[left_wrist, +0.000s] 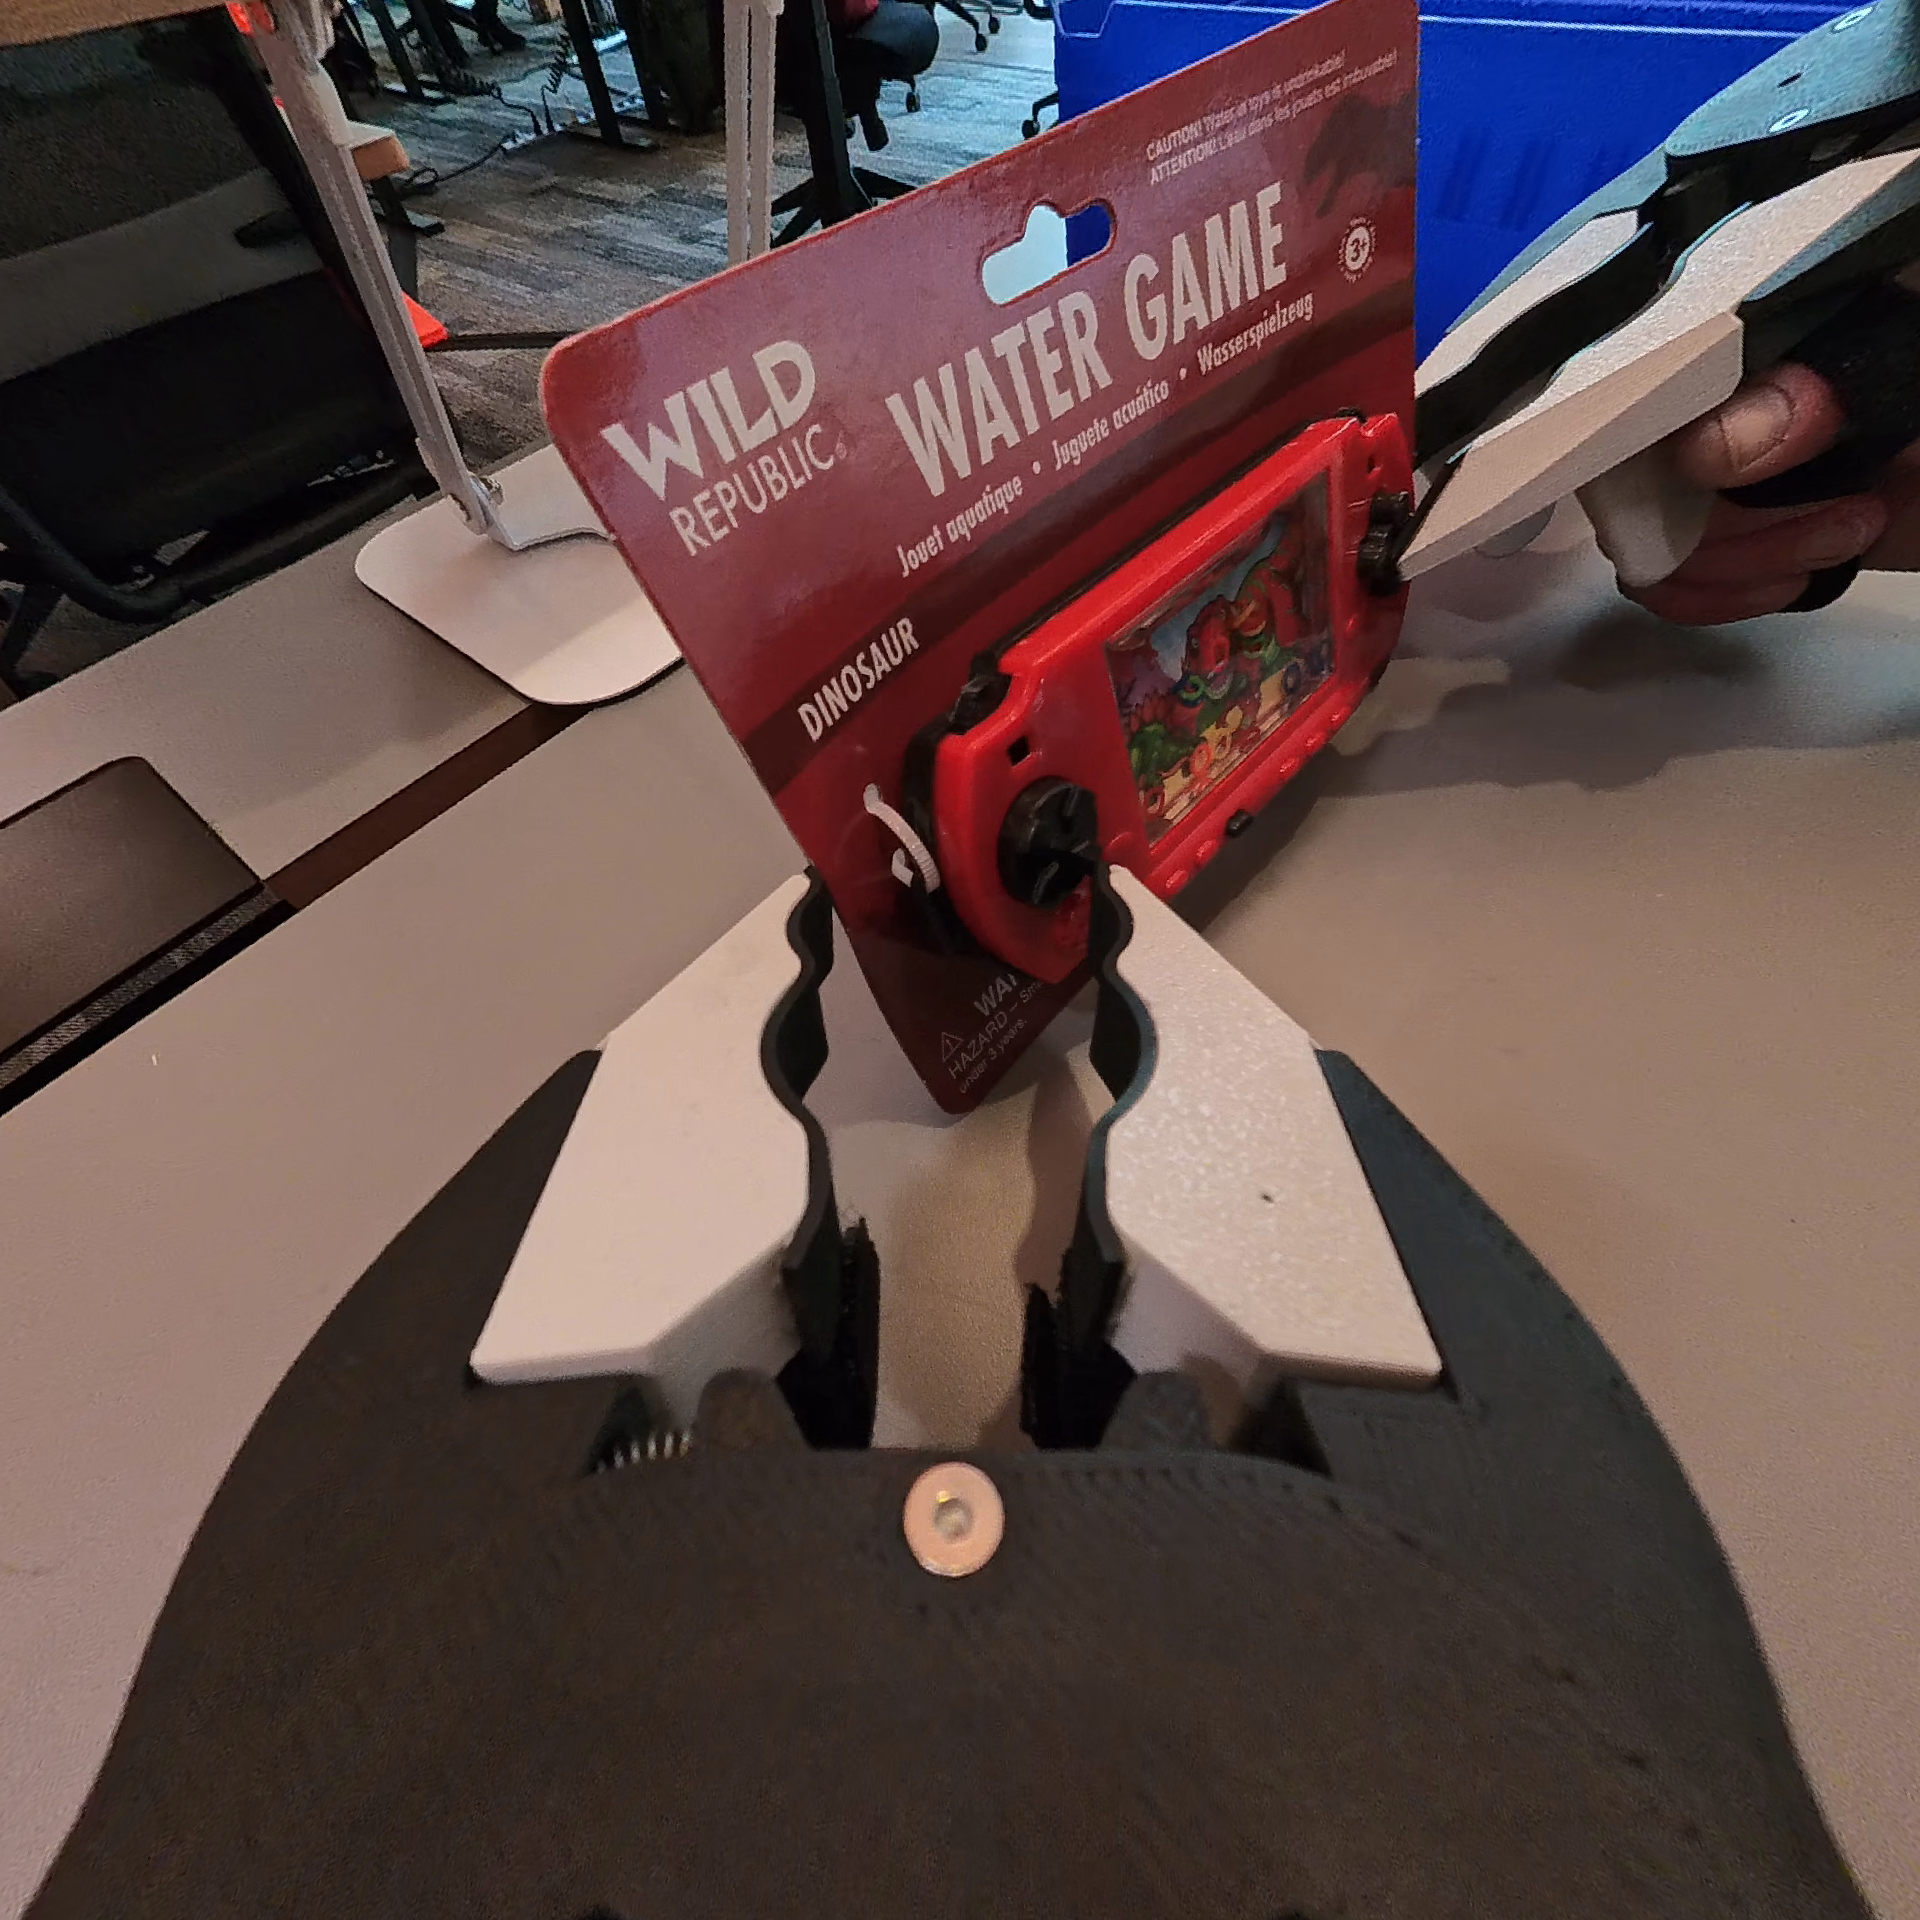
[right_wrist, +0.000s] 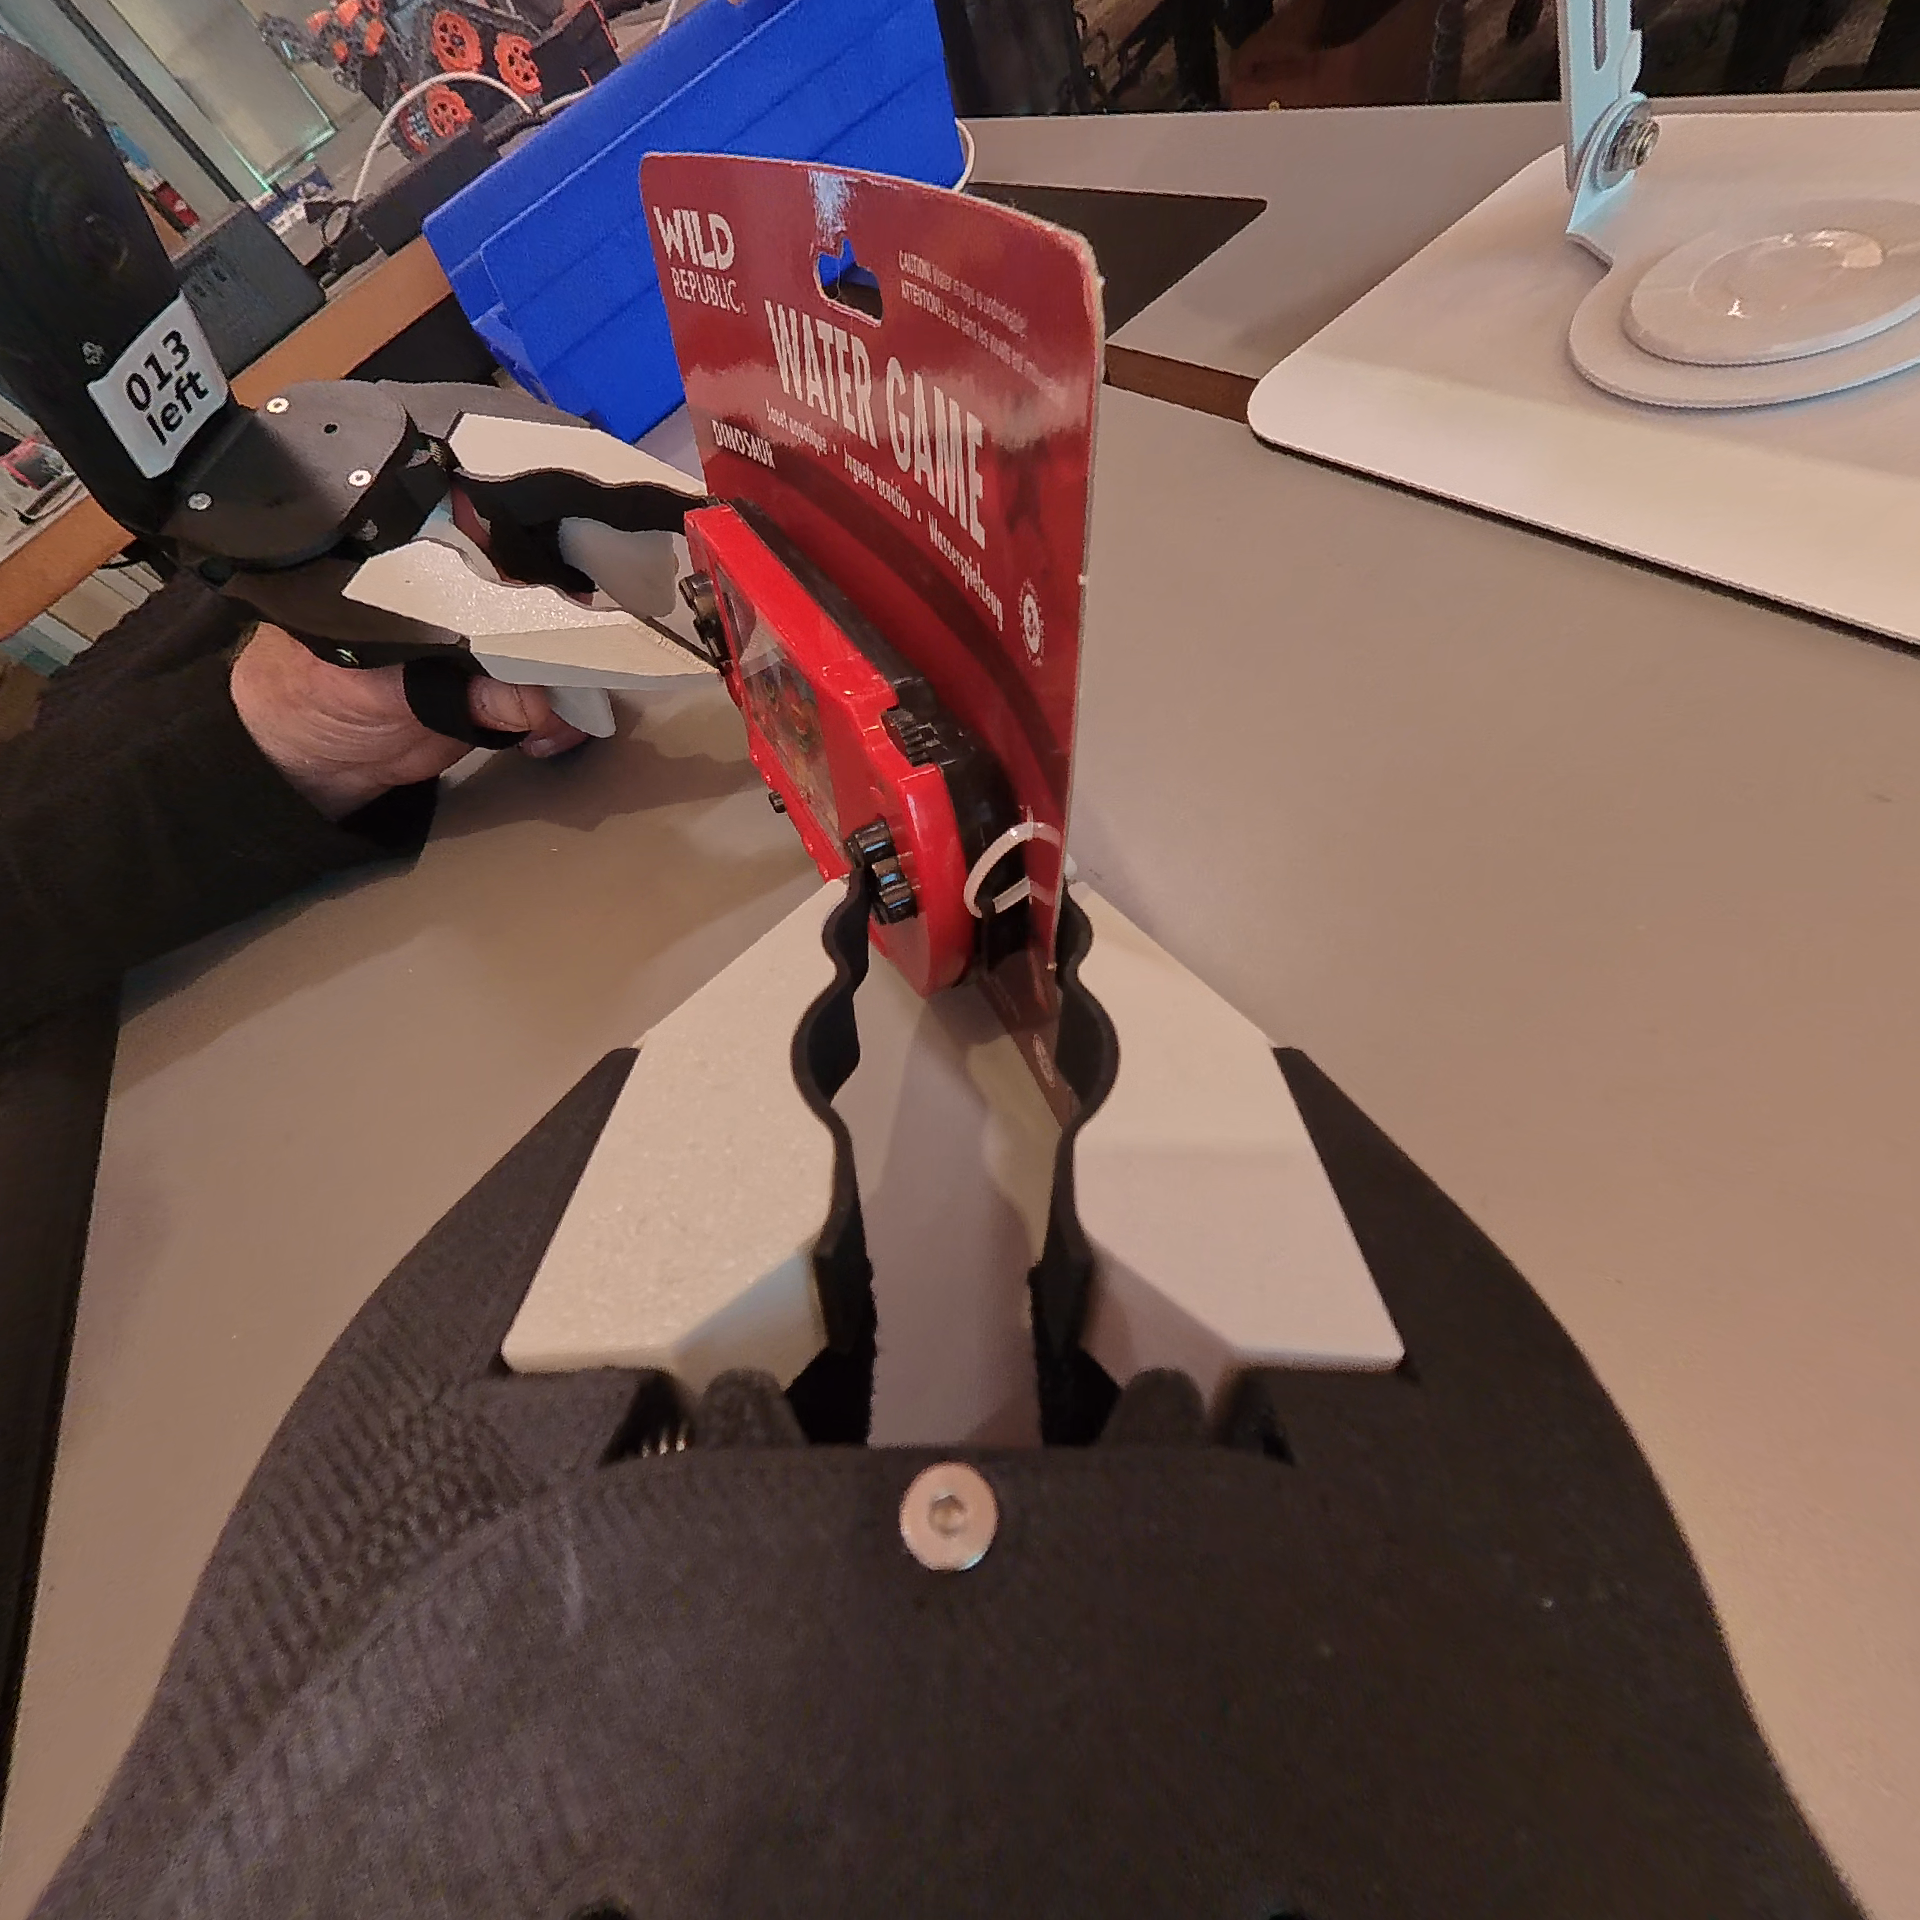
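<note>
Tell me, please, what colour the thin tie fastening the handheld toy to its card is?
White plastic tie, clearest in the right wrist view.

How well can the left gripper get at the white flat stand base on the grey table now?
Probably not yet: the left gripper is shut on the red carded toy game, which the right gripper clamps too. The white flat stand base lies beyond to the left, with only grey table between.

White lettering printed across red toy card (left_wrist: 935, 436); black-printed white sticker (right_wrist: 161, 390) stuck on left gripper (right_wrist: 707, 582).
</note>
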